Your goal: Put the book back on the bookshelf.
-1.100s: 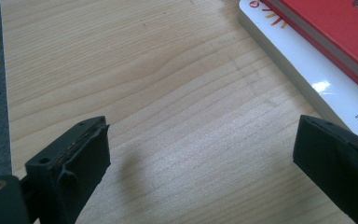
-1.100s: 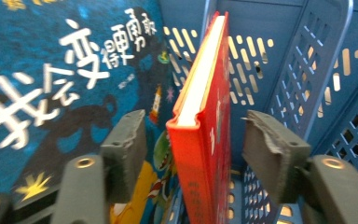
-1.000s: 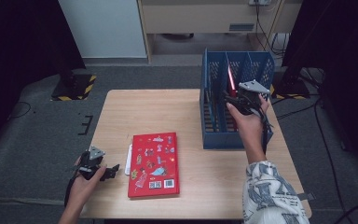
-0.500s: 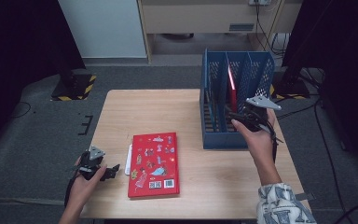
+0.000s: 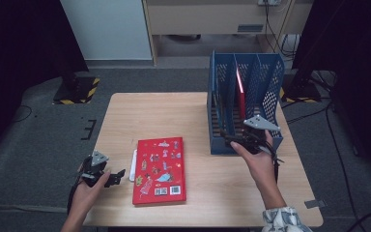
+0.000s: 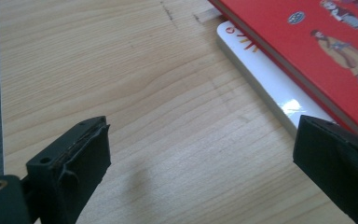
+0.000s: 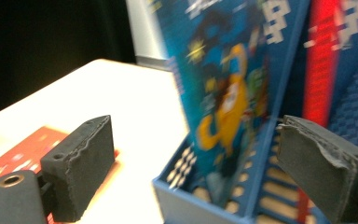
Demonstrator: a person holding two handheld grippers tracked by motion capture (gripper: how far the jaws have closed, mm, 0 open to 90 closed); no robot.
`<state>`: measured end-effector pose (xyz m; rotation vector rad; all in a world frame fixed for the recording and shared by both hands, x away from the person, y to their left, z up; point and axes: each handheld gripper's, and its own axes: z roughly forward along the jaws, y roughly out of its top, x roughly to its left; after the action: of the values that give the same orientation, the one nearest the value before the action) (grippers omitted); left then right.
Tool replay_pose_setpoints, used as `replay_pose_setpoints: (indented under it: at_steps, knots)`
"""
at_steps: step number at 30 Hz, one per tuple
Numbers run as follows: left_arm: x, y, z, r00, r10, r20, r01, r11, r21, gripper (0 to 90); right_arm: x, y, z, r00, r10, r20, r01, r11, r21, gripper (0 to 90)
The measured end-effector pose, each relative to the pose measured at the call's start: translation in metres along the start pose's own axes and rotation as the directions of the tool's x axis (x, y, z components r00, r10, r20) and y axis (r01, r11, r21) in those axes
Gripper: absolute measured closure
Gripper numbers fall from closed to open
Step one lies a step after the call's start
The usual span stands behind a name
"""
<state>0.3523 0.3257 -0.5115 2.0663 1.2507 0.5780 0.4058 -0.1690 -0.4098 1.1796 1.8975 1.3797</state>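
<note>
A red picture book (image 5: 160,169) lies flat on the wooden table (image 5: 149,116), on top of a white book (image 5: 133,164) whose edge sticks out at its left. My left gripper (image 5: 118,175) rests open beside them, and its jaws frame bare wood and the white book's (image 6: 265,88) edge. A blue mesh file rack (image 5: 270,82) stands at the right with a red book (image 5: 240,92) upright in it. My right gripper (image 5: 228,140) hovers at the rack's front edge. Its jaws have just been opening and have nothing between them. Ahead of it stands a blue illustrated book (image 7: 223,93).
The rack (image 7: 177,196) has several slots, and its front lip is close under the right gripper. A cable trails from each gripper. Dark floor surrounds the table, and hazard-striped bases (image 5: 79,89) stand beyond its far left corner.
The right hand has drawn back and down from the upright red book to the rack's front edge. The left hand and the flat books are unchanged.
</note>
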Motion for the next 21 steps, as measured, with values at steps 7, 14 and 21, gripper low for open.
replay_pose_setpoints:
  at_steps: [7,14,21]
  knots:
    - [-0.01,0.004,-0.003,0.9996,0.014,0.026,-0.014,0.9998,-0.015,3.5,0.027,-0.019,0.007,0.9971,-0.019,-0.074,0.022,0.999,0.031,15.6]
    - [-0.022,0.007,-0.003,0.998,0.041,0.048,-0.039,0.9989,-0.025,4.0,0.051,-0.033,0.017,0.9899,-0.034,-0.138,0.042,0.997,0.057,19.1]
    - [-0.032,0.009,-0.002,0.9955,0.071,0.062,-0.07,0.9972,-0.025,5.9,0.073,-0.051,0.033,0.9795,-0.055,-0.194,0.076,0.992,0.104,21.6]
